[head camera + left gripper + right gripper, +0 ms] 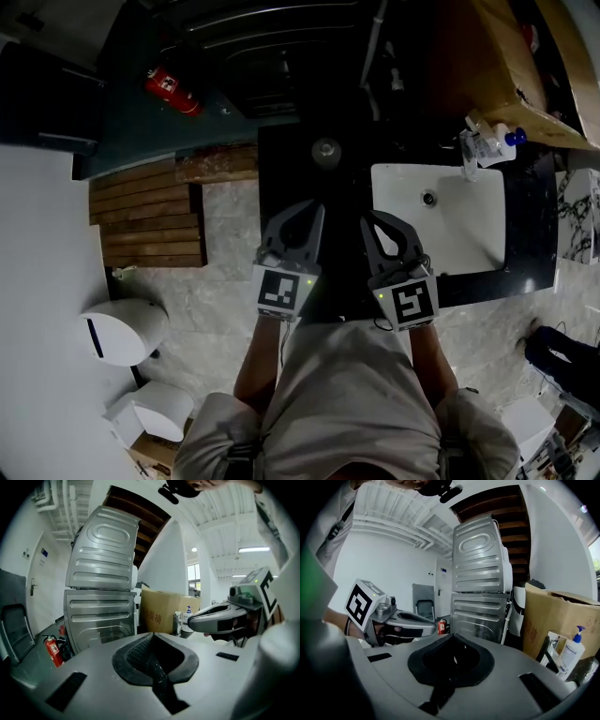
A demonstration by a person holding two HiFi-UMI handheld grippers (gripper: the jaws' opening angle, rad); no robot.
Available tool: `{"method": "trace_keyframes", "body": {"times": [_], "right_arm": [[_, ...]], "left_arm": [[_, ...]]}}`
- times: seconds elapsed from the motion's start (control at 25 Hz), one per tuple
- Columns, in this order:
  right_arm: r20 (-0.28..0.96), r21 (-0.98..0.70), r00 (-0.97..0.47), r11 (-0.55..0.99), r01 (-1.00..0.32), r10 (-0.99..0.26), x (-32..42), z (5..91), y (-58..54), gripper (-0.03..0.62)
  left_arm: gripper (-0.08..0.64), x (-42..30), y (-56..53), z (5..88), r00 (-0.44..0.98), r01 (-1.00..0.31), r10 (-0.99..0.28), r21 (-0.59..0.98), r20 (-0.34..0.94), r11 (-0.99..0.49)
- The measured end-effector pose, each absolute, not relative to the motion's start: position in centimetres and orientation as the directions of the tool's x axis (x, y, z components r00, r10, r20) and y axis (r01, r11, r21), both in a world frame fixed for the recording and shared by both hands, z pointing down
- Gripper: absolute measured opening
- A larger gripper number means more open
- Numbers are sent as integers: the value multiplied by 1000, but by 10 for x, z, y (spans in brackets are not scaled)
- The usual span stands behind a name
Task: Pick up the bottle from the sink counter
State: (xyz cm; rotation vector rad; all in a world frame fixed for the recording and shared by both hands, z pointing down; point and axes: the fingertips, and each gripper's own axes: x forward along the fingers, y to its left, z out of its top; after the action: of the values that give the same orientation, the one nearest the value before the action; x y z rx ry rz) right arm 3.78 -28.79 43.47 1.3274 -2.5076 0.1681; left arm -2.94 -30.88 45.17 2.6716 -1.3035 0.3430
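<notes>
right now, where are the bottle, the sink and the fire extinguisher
bottle (569, 658), right gripper view, on its body below the pump
sink (469, 234), head view, on the bare basin floor
fire extinguisher (173, 92), head view, on its red cylinder

The left forearm and right forearm reached forward side by side. In the head view the left gripper pointed toward about 1 o'clock and the right gripper toward about 11, their tips leaning inward but apart. Each gripper's jaws were pressed together, empty.
</notes>
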Motion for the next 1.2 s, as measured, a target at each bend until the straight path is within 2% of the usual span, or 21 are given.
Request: {"method": "trace_keyframes", "body": {"times": [0.8, 0.84, 0.88, 1.2], "right_arm": [[406, -30, -549, 590, -807, -730, 30, 500, -316, -5], [411, -34, -549, 589, -807, -728, 30, 503, -316, -5], [416, -39, -547, 587, -809, -726, 30, 505, -315, -5], [434, -44, -546, 588, -807, -717, 33, 516, -315, -5]], "left_arm": [[5, -26, -359, 531, 558, -808, -726, 67, 402, -585], [20, -27, -361, 534, 555, -811, -726, 68, 407, -582], [75, -28, -363, 538, 552, -812, -725, 69, 412, -580], [138, -22, -377, 565, 541, -815, -710, 74, 450, -575]]}}
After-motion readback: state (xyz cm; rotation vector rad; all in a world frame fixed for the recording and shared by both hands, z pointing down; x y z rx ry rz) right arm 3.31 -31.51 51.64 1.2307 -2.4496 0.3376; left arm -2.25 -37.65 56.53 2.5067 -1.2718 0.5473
